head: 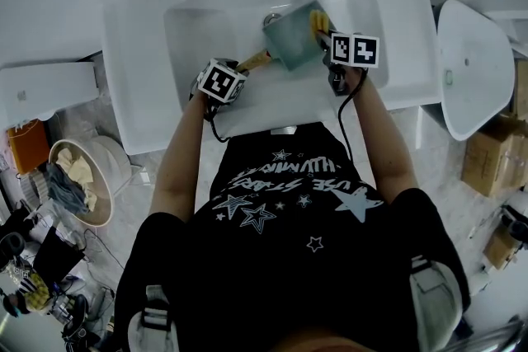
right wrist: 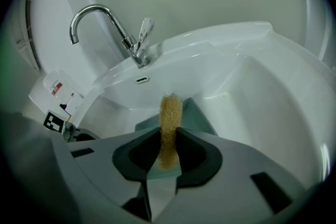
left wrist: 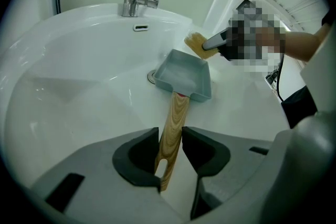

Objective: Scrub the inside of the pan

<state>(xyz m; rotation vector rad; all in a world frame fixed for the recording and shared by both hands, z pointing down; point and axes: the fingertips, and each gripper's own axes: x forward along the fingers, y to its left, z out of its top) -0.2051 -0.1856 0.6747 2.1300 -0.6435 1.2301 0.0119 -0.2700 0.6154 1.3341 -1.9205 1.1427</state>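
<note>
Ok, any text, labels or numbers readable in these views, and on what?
None reads for certain.
Black shirt: white lettering among stars, upside down, too blurred.
White box label: red print, too small.
Marker cubes: square patterns, no words.

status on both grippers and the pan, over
Left gripper shut on wooden handle. Right gripper shut on yellow sponge, near the far rim. Pan in sink, nothing blocking.

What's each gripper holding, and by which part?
Left gripper clamps the pan by its wooden handle, near the end. Right gripper pinches the yellow scrub pad by one edge.
</note>
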